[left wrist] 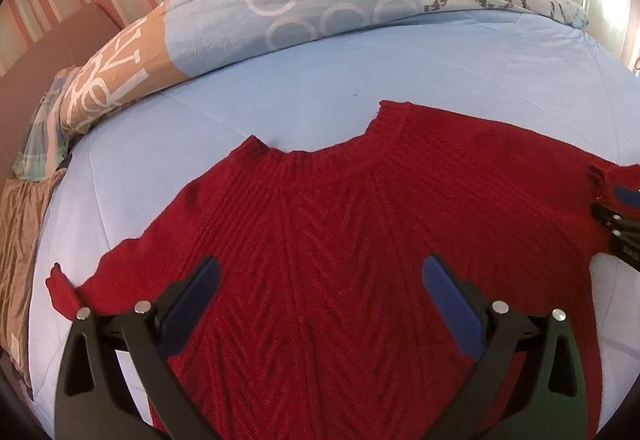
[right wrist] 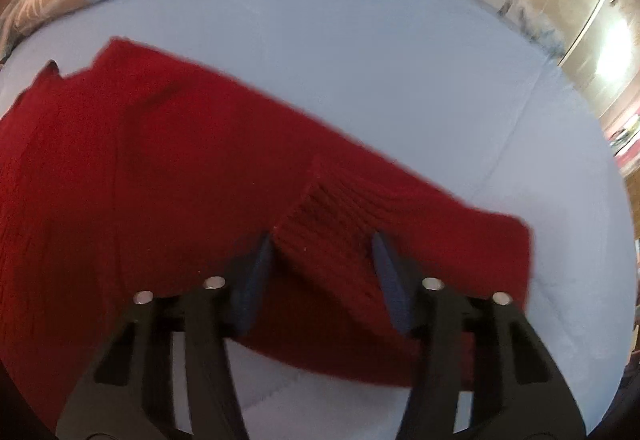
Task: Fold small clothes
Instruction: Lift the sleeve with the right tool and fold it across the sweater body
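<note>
Blue bed [left wrist: 280, 87]: left gripper [left wrist: 320, 280] spread wide above sweater [left wrist: 320, 220]; right gripper [right wrist: 322, 260] straddles its cuff [right wrist: 332, 215].

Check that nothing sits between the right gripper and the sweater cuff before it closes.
Nothing visible is in the way. The right gripper is open with the ribbed cuff of the red sweater already between its fingers. Only the bare blue bedsheet lies around the sleeve.

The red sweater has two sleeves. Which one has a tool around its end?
The right sleeve: its ribbed cuff sits between the right tool's open fingers. The left sleeve lies flat, with no tool around it.
</note>
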{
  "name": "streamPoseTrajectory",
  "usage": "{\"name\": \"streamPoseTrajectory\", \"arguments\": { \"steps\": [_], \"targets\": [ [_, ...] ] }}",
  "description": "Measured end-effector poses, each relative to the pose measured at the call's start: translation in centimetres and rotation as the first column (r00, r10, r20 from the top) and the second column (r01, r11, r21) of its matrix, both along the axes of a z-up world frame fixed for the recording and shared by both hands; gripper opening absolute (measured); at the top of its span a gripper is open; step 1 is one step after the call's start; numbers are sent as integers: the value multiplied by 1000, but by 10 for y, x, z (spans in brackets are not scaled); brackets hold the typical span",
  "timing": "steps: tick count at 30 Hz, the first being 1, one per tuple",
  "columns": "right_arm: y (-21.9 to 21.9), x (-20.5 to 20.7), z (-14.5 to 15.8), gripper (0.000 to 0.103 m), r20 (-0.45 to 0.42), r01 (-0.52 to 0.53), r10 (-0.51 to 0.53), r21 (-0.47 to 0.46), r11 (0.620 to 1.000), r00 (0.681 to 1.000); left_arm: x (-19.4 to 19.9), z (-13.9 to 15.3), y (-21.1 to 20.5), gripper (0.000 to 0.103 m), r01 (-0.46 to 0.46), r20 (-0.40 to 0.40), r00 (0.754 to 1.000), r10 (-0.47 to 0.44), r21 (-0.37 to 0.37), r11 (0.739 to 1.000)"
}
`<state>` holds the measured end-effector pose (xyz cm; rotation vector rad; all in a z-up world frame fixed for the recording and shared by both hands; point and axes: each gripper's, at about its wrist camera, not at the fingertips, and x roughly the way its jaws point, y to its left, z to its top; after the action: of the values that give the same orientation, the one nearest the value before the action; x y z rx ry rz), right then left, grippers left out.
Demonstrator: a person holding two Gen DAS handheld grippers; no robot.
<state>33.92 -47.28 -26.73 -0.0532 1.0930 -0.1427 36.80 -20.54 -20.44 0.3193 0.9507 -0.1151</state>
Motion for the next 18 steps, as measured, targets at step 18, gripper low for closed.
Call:
{"name": "streamPoseTrajectory", "arguments": {
  "steps": [18],
  "targets": [
    [132,-8,138,16,334,-128,-12,393,911,943,5,37,78,101,-105,41,994,104,15,994]
  ]
}}
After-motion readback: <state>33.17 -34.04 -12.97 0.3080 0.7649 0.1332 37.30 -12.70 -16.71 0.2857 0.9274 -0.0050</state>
